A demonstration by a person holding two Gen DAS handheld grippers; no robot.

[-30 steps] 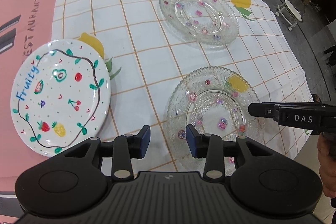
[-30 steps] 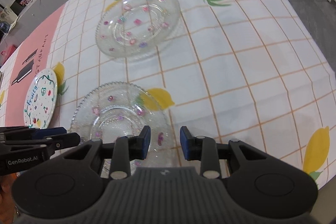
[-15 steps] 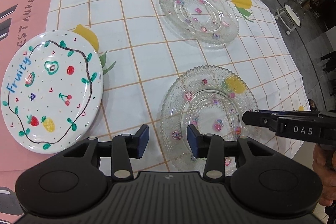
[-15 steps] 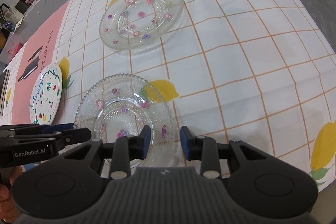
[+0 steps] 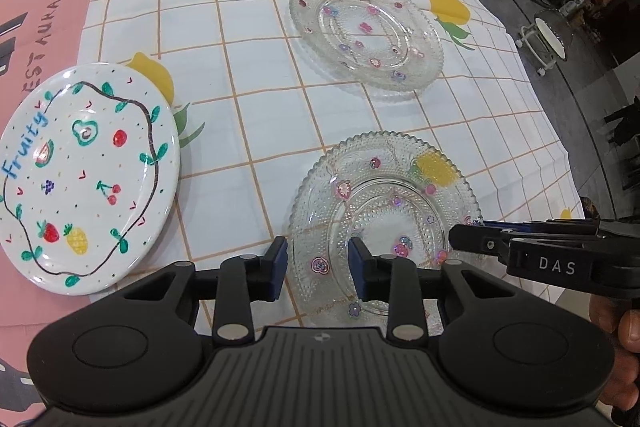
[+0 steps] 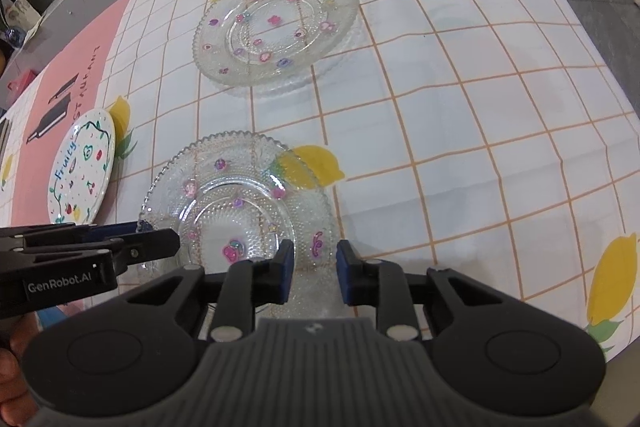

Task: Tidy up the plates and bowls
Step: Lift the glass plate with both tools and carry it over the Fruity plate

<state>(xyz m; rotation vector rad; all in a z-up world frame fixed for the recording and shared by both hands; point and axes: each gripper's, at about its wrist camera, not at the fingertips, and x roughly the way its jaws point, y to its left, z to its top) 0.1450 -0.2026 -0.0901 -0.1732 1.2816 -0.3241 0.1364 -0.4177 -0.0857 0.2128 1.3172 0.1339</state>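
Note:
A clear beaded glass plate [image 5: 384, 219] with small painted flowers lies nearest on the checked cloth. My left gripper [image 5: 318, 267] straddles its left rim and its jaws are closing, the pads still apart from the glass. My right gripper [image 6: 315, 265] stands over the right rim of the same plate [image 6: 240, 211], jaws also closing with a gap left. A second glass plate [image 5: 366, 31] [image 6: 276, 27] lies farther back. A white plate [image 5: 84, 179] [image 6: 82, 171] painted with fruit and the word "Fruity" sits to the left.
The white cloth with orange grid and lemon prints [image 6: 440, 107] covers the table, and a pink printed mat [image 5: 40, 7] lies under the white plate. The table's edge falls away on the right, with floor and furniture [image 5: 552, 35] beyond. A hand [image 5: 624, 327] holds the right gripper.
Both pairs of jaws have narrowed a little around the near glass plate's rims. The plates lie where they were.

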